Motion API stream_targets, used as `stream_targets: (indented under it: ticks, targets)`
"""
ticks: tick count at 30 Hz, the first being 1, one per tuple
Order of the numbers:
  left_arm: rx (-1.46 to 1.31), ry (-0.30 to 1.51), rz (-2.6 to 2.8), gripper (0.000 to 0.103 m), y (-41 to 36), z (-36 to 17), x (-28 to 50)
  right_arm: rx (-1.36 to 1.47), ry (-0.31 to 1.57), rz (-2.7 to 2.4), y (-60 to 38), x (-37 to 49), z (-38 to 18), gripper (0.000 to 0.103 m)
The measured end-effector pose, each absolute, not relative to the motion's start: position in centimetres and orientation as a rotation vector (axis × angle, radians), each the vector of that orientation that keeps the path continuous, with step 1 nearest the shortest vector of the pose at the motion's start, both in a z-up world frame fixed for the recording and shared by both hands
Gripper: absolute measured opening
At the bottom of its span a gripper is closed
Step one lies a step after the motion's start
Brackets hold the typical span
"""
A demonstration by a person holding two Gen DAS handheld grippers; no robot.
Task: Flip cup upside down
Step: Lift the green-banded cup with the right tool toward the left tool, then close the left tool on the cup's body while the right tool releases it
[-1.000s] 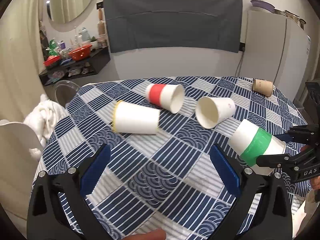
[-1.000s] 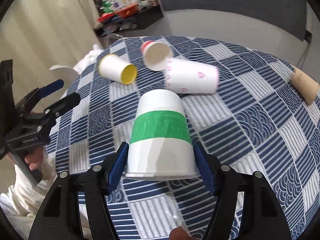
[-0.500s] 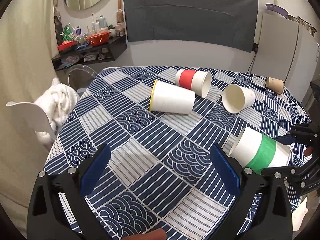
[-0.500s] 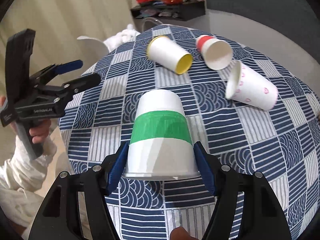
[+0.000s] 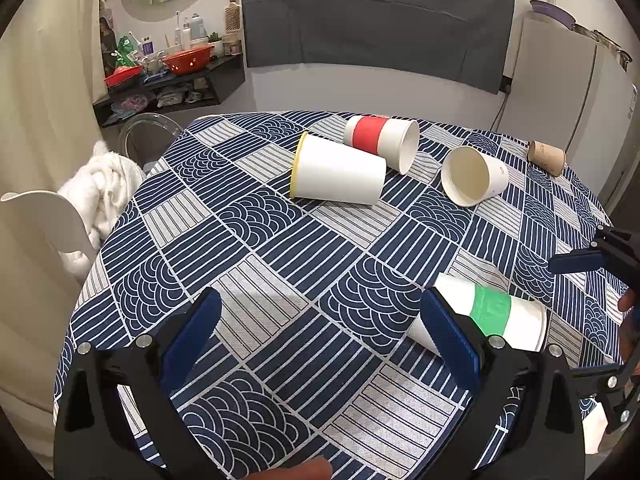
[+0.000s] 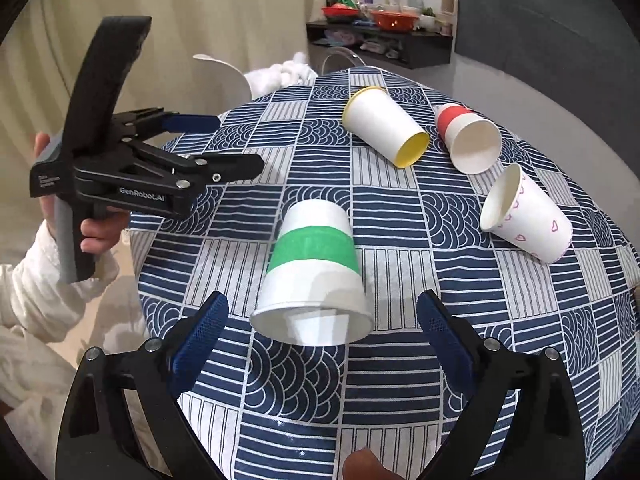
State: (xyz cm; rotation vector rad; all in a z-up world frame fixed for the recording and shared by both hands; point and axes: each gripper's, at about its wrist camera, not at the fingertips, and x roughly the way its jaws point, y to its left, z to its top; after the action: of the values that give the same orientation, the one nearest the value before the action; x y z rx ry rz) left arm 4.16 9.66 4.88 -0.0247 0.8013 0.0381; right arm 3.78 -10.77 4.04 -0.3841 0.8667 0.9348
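Observation:
The white cup with a green band (image 6: pixel 314 268) lies tilted on the patterned tablecloth, its open mouth toward my right gripper (image 6: pixel 320 332), which is open with its jaws spread clear of the cup on both sides. In the left wrist view the same cup (image 5: pixel 492 314) lies on its side at the right, partly behind my right fingertip (image 5: pixel 450 336). My left gripper (image 5: pixel 320 340) is open and empty above the table's near edge; it also shows in the right wrist view (image 6: pixel 216 148) at the left.
A yellow-rimmed cup (image 5: pixel 336 170), a red-banded cup (image 5: pixel 380 140), a white cup with pink hearts (image 6: pixel 524 214) and a brown cup (image 5: pixel 546 156) lie on their sides farther back. A white chair with a towel (image 5: pixel 96 188) stands left of the round table (image 5: pixel 256 264).
My right gripper has opened and let go of the green-banded cup, which now lies on the tablecloth. Both grippers have drawn back from the table's middle.

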Motion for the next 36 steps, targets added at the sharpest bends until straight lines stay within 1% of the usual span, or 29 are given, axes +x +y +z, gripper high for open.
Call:
stream_targets:
  ticks: [9,18,25,29,36]
  targets:
    - [-0.029,0.81,0.048,0.097,8.8,5.1,4.4,-0.325,0.868,0.929,-12.6,4.0,4.7,0.091]
    - [-0.11,0.893,0.08,0.097,7.2,5.5,5.1,-0.318,0.863,0.89,-14.8,3.9,4.7,0.091]
    - [-0.304,1.019,0.043,0.097,6.6,5.2,6.2,-0.339,0.854,0.851,-16.6,4.9,5.3,0.091]
    - [-0.402,1.062,0.043,0.097,6.4,4.6,6.8,-0.393,0.855,0.842,-17.0,6.1,5.2,0.091]
    - [-0.561,1.16,0.024,0.097,5.8,2.1,8.6,-0.432,0.907,0.815,-17.9,9.0,4.0,0.091]
